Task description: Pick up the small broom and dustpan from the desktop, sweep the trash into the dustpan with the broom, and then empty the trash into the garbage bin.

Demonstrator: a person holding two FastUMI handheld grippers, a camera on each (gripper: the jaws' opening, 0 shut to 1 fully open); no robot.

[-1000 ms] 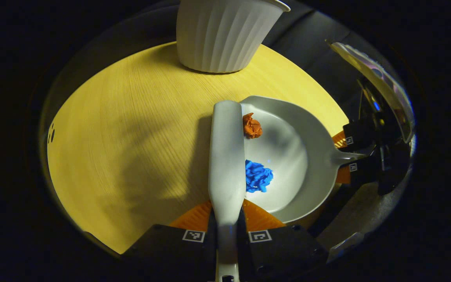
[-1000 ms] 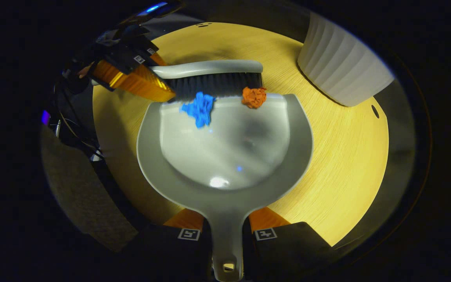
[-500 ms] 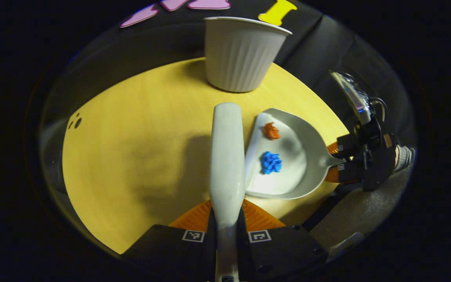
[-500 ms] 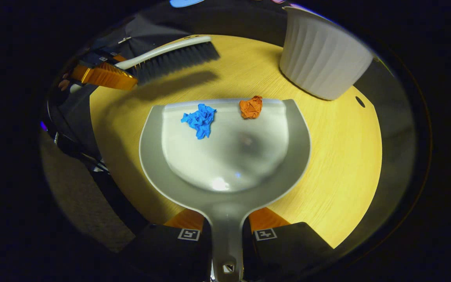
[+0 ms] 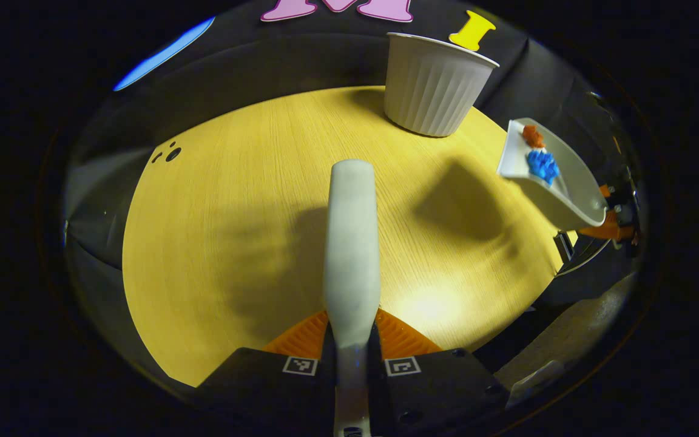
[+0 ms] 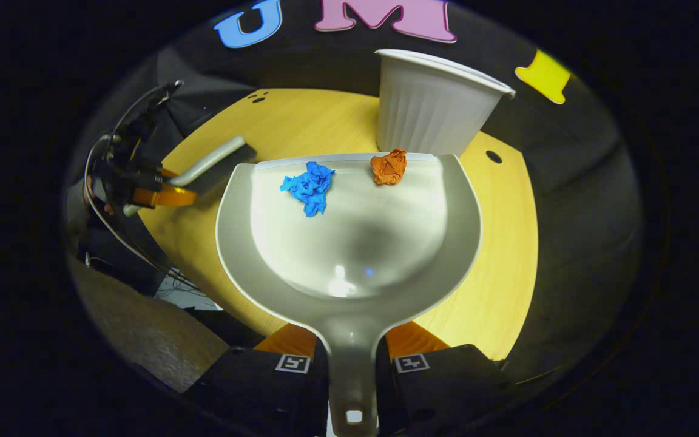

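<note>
My left gripper (image 5: 352,346) is shut on the handle of the grey broom (image 5: 352,243), which points out over the wooden table (image 5: 234,212). My right gripper (image 6: 352,355) is shut on the handle of the grey dustpan (image 6: 349,243), held up off the table. A blue paper ball (image 6: 308,185) and an orange paper ball (image 6: 389,167) lie near the pan's front lip. From the left gripper view the raised dustpan (image 5: 559,194) hangs at the right with both balls in it. The white ribbed bin (image 6: 434,109) stands just beyond the pan.
The white bin (image 5: 434,91) sits at the table's far edge by the booth wall. The broom (image 6: 213,164) and the left gripper (image 6: 149,194) with its cables show at the left of the right gripper view. Small holes (image 5: 170,155) mark the tabletop.
The dustpan has lifted off the table with both paper balls in it. The broom has drawn back and away from the pan, and both views have pulled back from the table.
</note>
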